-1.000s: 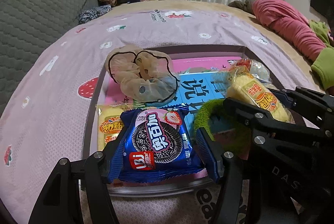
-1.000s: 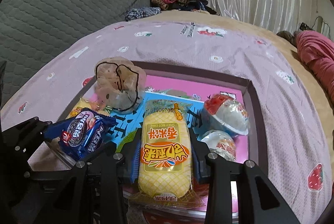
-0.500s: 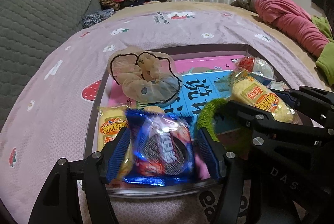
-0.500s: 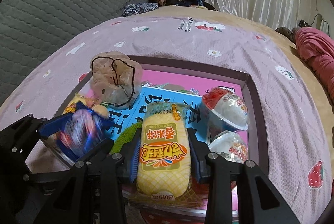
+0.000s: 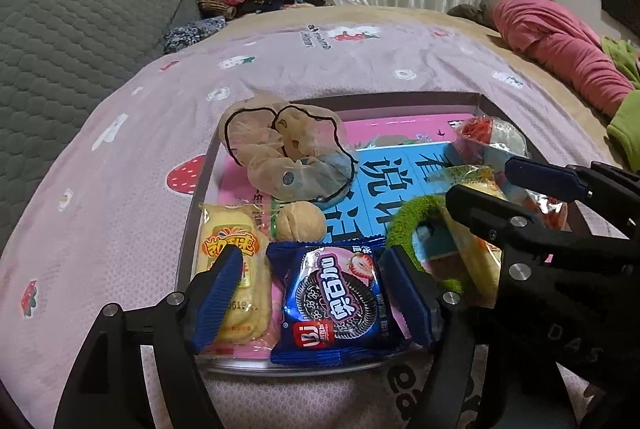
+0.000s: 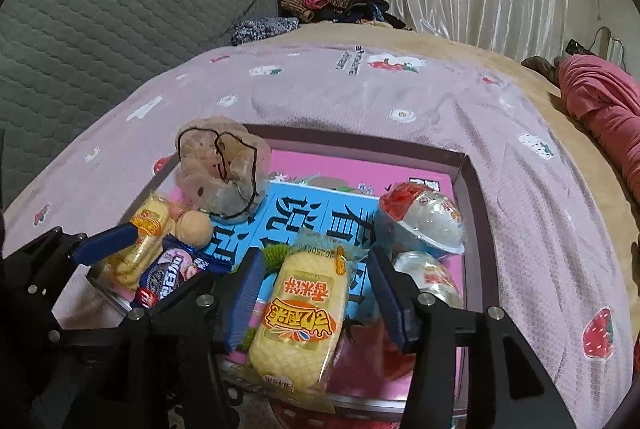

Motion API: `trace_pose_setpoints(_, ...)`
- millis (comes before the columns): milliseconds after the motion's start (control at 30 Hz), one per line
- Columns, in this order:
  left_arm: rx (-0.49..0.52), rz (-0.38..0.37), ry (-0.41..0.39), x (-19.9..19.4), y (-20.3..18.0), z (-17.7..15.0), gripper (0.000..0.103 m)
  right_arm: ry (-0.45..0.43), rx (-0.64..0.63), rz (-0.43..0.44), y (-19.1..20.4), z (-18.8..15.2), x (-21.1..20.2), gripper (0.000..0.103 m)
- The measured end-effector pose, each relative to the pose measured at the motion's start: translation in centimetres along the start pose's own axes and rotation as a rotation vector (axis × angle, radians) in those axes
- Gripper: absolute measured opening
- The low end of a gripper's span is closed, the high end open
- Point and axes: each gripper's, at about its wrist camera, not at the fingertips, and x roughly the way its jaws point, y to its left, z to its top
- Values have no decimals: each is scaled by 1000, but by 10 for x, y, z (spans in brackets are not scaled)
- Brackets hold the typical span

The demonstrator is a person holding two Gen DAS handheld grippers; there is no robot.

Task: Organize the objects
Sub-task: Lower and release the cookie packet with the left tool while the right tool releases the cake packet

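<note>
A blue cookie packet (image 5: pixel 332 301) lies flat at the near edge of the shallow grey-rimmed tray (image 5: pixel 199 189). My left gripper (image 5: pixel 312 293) straddles it, jaws opening, with both pads clear of it. Its left pad (image 5: pixel 218 293) hangs over a yellow snack packet (image 5: pixel 232 269). In the right wrist view a second yellow packet (image 6: pixel 304 313) rests on the tray's (image 6: pixel 476 229) near rim. My right gripper (image 6: pixel 316 297) stands around that packet, jaws opening, a gap on each side. The left gripper (image 6: pixel 152 269) shows beside it, and the right gripper (image 5: pixel 516 197) shows in the left view.
The tray also holds a beige mesh pouch (image 5: pixel 288 157), a round tan ball (image 5: pixel 300 221), a blue printed box (image 5: pixel 392 181), a green fuzzy ring (image 5: pixel 412 221) and two clear jelly cups (image 6: pixel 424 217). Pink strawberry bedding surrounds it, with a grey headboard (image 6: pixel 100 29) behind and pink clothing (image 5: pixel 560 45) at the right.
The left jaws widened and the blue cookie packet dropped out of them to lie flat in the tray. The right jaws spread off the yellow packet they had been pressing.
</note>
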Motion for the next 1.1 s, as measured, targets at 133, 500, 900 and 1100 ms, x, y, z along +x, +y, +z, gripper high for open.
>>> trace_pose_setpoints(133, -2, -4, -1, -3, 1, 1, 77, -19, 3, -5, 0, 2, -6, 57)
trace_pose_setpoints(500, -20, -22, -9, -10, 6, 3, 77, -61, 28, -18, -6, 7, -19, 66)
trace_pose_setpoints(900, -45, -33, -60, -30, 12, 8, 77, -92, 57, -52, -14, 9, -30, 81)
trace_pose_setpoints(1100, -57, -44, -75, -39, 15, 11, 78, -110, 77, -66, -19, 10, -37, 86)
